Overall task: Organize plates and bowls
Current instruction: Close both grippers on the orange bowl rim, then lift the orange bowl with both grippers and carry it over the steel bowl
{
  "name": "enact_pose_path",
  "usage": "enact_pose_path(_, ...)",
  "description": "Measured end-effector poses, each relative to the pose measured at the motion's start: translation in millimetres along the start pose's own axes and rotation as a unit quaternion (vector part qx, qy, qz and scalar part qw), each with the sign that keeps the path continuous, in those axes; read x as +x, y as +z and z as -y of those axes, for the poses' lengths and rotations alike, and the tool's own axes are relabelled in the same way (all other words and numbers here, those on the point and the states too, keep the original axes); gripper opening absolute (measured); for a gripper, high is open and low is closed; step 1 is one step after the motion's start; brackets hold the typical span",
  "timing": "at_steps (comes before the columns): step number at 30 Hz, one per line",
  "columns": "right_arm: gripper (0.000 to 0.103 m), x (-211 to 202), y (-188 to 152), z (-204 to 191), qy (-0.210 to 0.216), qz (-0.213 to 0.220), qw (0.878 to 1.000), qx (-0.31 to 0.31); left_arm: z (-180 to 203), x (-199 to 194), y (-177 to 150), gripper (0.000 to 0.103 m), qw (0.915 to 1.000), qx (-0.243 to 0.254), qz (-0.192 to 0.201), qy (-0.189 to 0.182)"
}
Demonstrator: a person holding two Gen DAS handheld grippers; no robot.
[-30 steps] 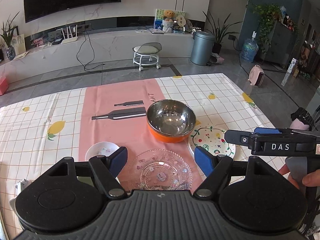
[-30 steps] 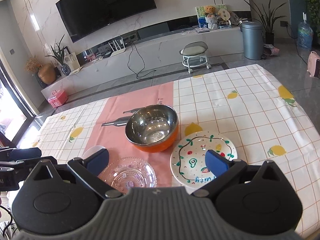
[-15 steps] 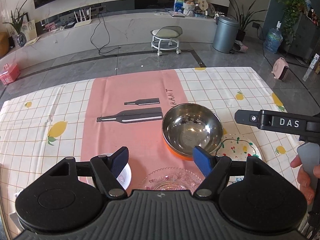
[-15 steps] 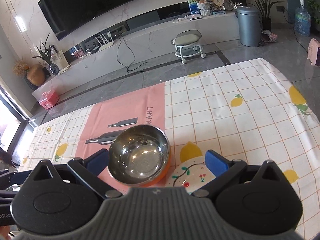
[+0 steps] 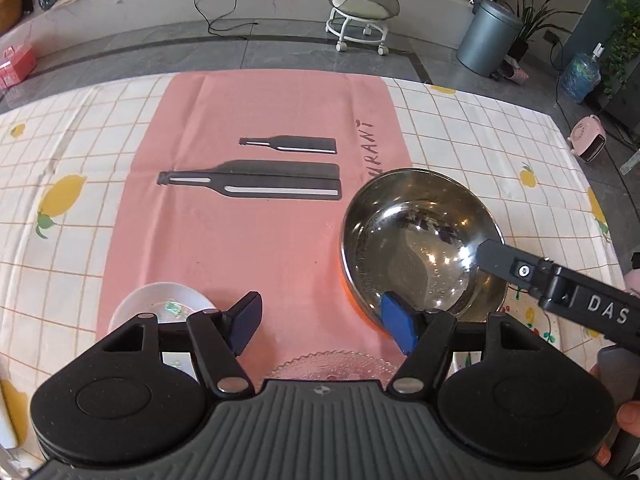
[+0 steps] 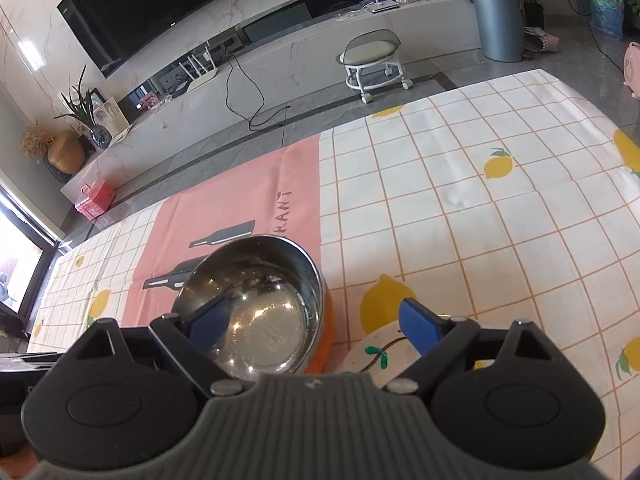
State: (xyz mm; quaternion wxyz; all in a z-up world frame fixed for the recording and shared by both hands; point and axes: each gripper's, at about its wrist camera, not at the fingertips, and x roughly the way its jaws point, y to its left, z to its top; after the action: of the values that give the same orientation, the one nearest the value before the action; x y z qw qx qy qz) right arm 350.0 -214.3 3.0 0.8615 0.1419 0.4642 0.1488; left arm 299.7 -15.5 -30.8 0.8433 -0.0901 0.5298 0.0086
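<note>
A steel bowl with an orange outside (image 5: pixel 420 240) sits on the pink runner, also in the right wrist view (image 6: pixel 256 304). My right gripper (image 6: pixel 314 322) is open astride the bowl's right rim, one finger (image 5: pixel 520 268) over the bowl. My left gripper (image 5: pixel 322 328) is open and empty above the runner, left of the bowl. A small white dish (image 5: pixel 160 306) lies at its left. A clear glass plate (image 5: pixel 332 364) is mostly hidden under it. A painted white plate (image 6: pixel 380 352) lies right of the bowl.
The table wears a checked lemon cloth (image 6: pixel 480 208) with a pink runner (image 5: pixel 248 216) printed with black bottles. Beyond the far edge are grey floor, a stool (image 5: pixel 362 12) and a bin (image 5: pixel 486 36).
Both grippers moved forward and lower over the table. The right gripper came over the steel bowl, its rim now between the jaws. The glass and painted plates slid mostly out of sight beneath.
</note>
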Motion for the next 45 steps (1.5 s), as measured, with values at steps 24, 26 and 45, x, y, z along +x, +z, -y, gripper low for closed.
enact_pose_path(24, 0.022, 26, -10, 1, 0.011, -0.056, 0.998, -0.011, 22, 19, -1, 0.016, 0.9997, -0.006, 0.017, 0.018)
enact_pose_path(26, 0.021, 25, -10, 1, 0.011, -0.056, 0.998, -0.013, 22, 19, -2, 0.015, 0.9996, -0.015, 0.015, 0.021)
enact_pose_path(45, 0.02, -16, -4, 1, 0.077, -0.025, 0.996, 0.029, 9, -36, -1, 0.011, 0.9985, -0.034, 0.042, 0.006)
